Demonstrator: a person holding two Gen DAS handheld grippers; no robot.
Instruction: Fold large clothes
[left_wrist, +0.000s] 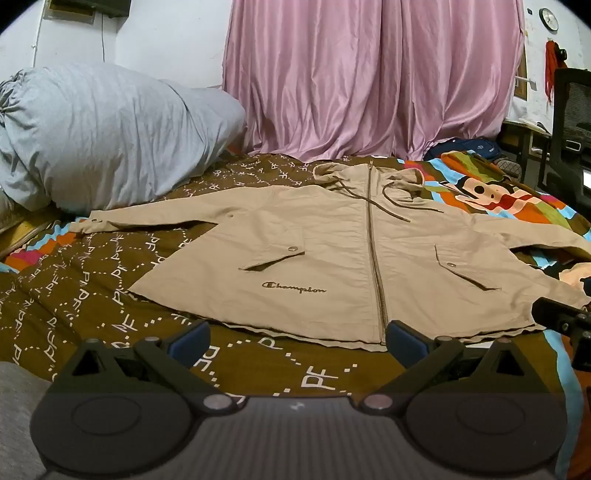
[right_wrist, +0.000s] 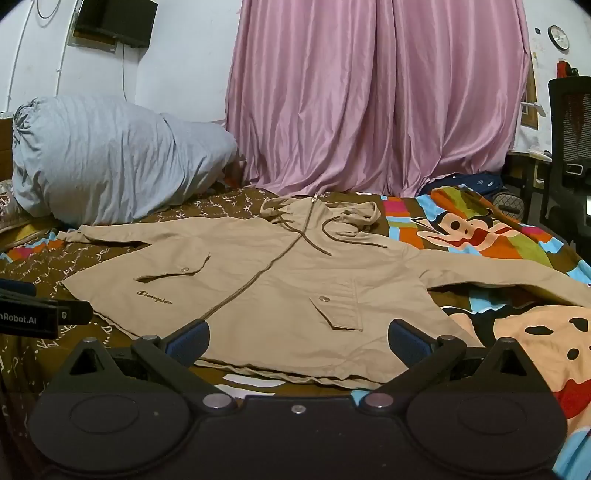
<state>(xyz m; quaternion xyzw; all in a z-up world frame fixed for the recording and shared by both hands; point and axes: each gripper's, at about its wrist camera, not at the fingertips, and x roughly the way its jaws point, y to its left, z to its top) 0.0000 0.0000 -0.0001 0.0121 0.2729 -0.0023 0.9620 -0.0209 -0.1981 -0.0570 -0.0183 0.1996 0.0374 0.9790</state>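
Both grippers sit nearest the lens, each spread wide with nothing between the pads: the left gripper (left_wrist: 297, 338) hangs over the bedspread (left_wrist: 110, 295) just short of the jacket's hem, and the right gripper (right_wrist: 297, 338) hangs over the hem itself, on the side of the lower pocket.

Largest in the room is the bed, covered by that brown lettered bedspread with a bright cartoon print on one side. Behind it hang pink curtains (left_wrist: 369, 74), and a grey bundle of bedding (left_wrist: 103, 133) rests at the far left.

Spread flat on the bed lies the tan jacket (left_wrist: 332, 251), front up, zipped, hood away from the cameras and both sleeves stretched out sideways. It looks like thin woven cotton: light, limp, a little creased, likely to drape and slide rather than hold a crease by itself.

Smaller details matter for the grip. Two drawstrings (left_wrist: 391, 206) trail loose from the hood and could snag. Snap pockets (left_wrist: 273, 256) and the zipper (left_wrist: 373, 240) add stiff spots. Best holds, I judge, are a sleeve cuff and the hem corner on the same side, pinching one layer of cloth firmly.
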